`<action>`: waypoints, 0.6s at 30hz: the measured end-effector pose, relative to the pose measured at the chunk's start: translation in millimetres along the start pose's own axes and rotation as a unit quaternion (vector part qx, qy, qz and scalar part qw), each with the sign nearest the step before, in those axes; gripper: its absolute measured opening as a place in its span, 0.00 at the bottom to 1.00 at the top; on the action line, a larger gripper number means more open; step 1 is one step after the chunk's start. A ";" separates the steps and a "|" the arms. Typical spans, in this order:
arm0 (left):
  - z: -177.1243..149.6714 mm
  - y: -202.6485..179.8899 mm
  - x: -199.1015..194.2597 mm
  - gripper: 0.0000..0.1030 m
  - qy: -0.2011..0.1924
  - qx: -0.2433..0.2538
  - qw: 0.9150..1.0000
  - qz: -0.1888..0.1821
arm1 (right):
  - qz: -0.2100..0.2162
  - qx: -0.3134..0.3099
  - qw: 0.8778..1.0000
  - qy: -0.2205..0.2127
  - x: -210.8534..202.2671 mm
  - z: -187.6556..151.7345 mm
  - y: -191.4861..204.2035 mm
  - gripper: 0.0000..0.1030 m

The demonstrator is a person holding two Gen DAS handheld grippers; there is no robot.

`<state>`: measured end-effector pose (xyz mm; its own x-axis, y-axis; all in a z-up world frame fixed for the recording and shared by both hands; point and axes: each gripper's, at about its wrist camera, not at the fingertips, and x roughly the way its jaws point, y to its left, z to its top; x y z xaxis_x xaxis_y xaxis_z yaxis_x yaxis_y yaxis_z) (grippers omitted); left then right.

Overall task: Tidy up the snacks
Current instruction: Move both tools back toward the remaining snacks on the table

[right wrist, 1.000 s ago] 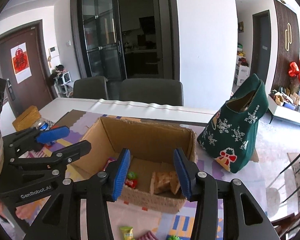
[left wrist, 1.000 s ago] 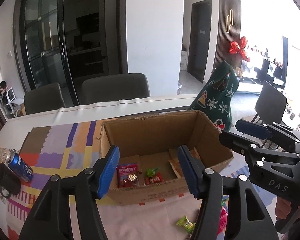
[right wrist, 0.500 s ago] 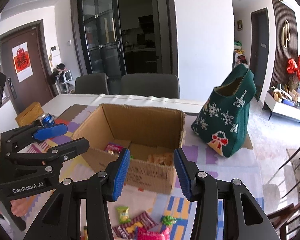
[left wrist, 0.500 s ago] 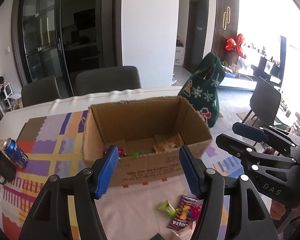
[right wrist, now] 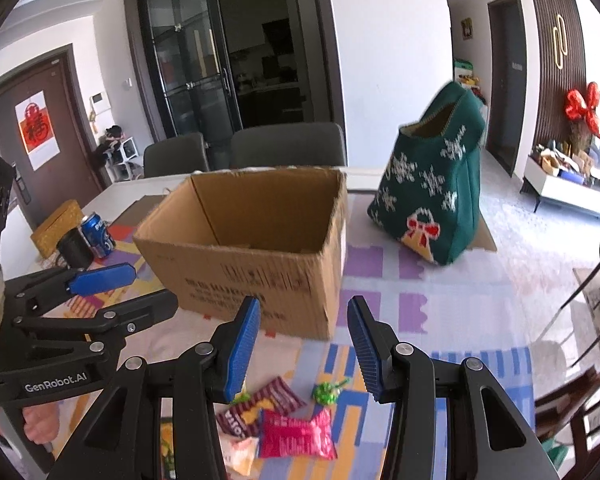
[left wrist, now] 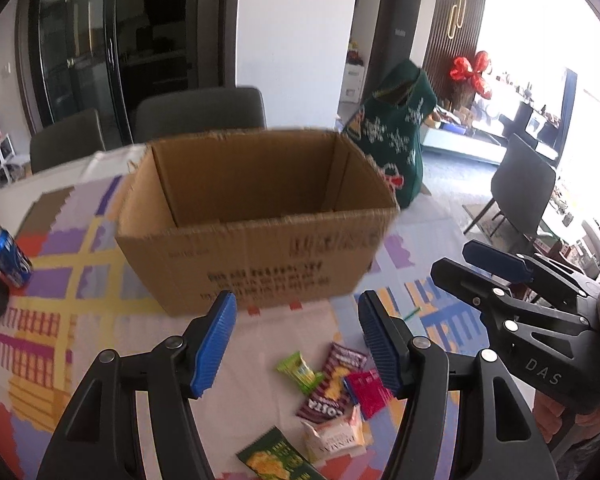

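An open cardboard box (left wrist: 256,220) stands on the patterned tablecloth; it also shows in the right wrist view (right wrist: 256,256). Its inside is hidden from here. Loose snacks lie in front of it: a green bar (left wrist: 298,370), a maroon packet (left wrist: 332,384), a pink packet (right wrist: 296,434), a white packet (left wrist: 334,436), a green-yellow bag (left wrist: 278,458) and a green candy (right wrist: 325,393). My left gripper (left wrist: 296,344) is open and empty above the snacks. My right gripper (right wrist: 304,348) is open and empty above them too.
A green knitted Christmas bag (right wrist: 432,188) stands right of the box. A blue drink can (left wrist: 8,256) and a dark cup (right wrist: 74,250) sit at the left. Grey chairs (left wrist: 200,114) stand behind the table. The table's right edge (right wrist: 560,320) is near.
Both grippers have pulled back from over the box and dropped lower. The box's inside has gone out of sight and the loose snacks in front have come into view.
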<state>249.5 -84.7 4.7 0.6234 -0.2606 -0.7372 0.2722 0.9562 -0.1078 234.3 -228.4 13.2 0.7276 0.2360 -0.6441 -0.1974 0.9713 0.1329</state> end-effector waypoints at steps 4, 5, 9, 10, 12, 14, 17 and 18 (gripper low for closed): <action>-13.2 -1.6 12.9 0.61 0.024 -0.010 1.000 -0.003 | 0.003 0.012 1.000 0.017 7.7 -11.8 -6.9 0.45; -15.2 -2.2 14.7 0.61 0.028 -0.012 1.000 -0.003 | 0.003 0.017 1.000 0.021 9.9 -15.1 -8.9 0.45; -26.5 -2.8 26.1 0.61 0.047 -0.017 0.999 0.000 | 0.003 0.029 0.999 0.038 17.4 -29.0 -13.4 0.45; -30.0 -2.9 29.7 0.61 0.052 -0.019 0.998 0.001 | 0.004 0.032 0.999 0.044 20.0 -33.0 -14.6 0.45; -35.8 -3.1 36.2 0.61 0.063 -0.022 0.998 0.001 | 0.004 0.037 0.998 0.053 24.5 -40.1 -17.2 0.45; -42.1 -2.2 43.6 0.61 0.075 -0.026 0.997 0.003 | 0.004 0.043 0.997 0.064 29.7 -47.6 -19.4 0.45; -49.9 -0.2 53.5 0.61 0.091 -0.031 0.995 0.005 | 0.003 0.050 0.995 0.083 39.2 -59.6 -22.7 0.45; -52.1 0.3 56.3 0.61 0.095 -0.032 0.995 0.005 | 0.003 0.052 0.995 0.087 42.0 -62.7 -23.9 0.45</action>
<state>246.5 -92.1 -71.6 0.4741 -0.2262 -0.8509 0.2152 0.9669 -0.1371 228.4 -243.6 -64.2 0.5999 0.2408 -0.7629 -0.1248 0.9701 0.2081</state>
